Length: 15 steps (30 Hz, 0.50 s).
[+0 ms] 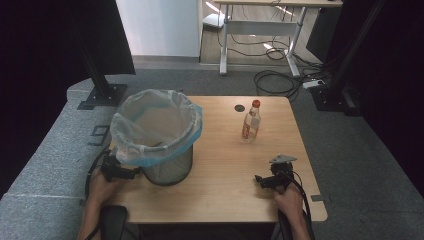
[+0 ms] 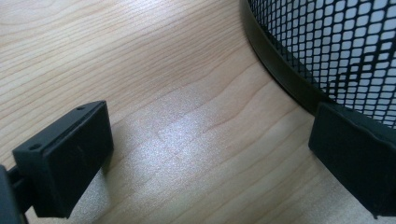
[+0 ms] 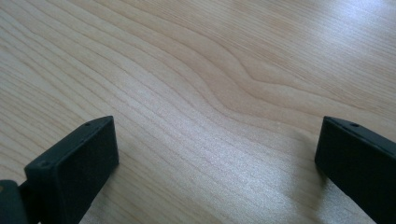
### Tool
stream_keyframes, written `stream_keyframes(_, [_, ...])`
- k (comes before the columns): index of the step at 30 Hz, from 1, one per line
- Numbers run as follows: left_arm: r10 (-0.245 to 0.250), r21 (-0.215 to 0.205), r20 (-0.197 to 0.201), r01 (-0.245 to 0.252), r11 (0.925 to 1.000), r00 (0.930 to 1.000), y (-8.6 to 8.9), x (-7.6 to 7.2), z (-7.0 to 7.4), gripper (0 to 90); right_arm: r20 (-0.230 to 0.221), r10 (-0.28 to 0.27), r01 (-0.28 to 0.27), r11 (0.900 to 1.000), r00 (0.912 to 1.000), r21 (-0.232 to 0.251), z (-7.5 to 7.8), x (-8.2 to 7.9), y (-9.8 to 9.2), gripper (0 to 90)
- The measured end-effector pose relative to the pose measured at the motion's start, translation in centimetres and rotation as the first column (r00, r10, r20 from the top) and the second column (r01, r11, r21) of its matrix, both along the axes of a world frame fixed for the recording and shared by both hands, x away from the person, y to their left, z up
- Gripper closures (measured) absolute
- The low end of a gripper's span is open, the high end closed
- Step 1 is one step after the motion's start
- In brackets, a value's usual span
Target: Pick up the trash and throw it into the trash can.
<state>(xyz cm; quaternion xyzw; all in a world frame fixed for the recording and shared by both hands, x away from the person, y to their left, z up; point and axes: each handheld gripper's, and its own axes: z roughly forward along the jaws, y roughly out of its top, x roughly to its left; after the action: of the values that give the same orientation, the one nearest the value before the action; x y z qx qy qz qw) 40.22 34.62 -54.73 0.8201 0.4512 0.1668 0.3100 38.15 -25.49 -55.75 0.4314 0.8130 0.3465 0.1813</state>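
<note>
Wooden table seen from above. At its left stands a black mesh bin lined with a clear bag. Left gripper rests just beside the bin's base, jaws spread wide, gripping nothing. Right gripper lies on bare wood, jaws equally released. A red-capped bottle stands upright, well beyond it.

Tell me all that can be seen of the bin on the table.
The bin is a round black metal-mesh basket, upright on the left part of the wooden table. A clear plastic liner with a blue edge is folded over its rim. What lies inside is unclear. The open left gripper rests beside its base; whether it touches is unclear.
</note>
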Motion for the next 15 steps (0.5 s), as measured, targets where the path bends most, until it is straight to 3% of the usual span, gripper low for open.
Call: stream_keyframes(15, [0.005,-0.001,-0.001,-0.005,1.0000,1.0000,-0.02,-0.06,0.01,0.0,0.000,0.002,-0.002,1.000,1.0000,0.001,0.00,0.03,0.03,0.0])
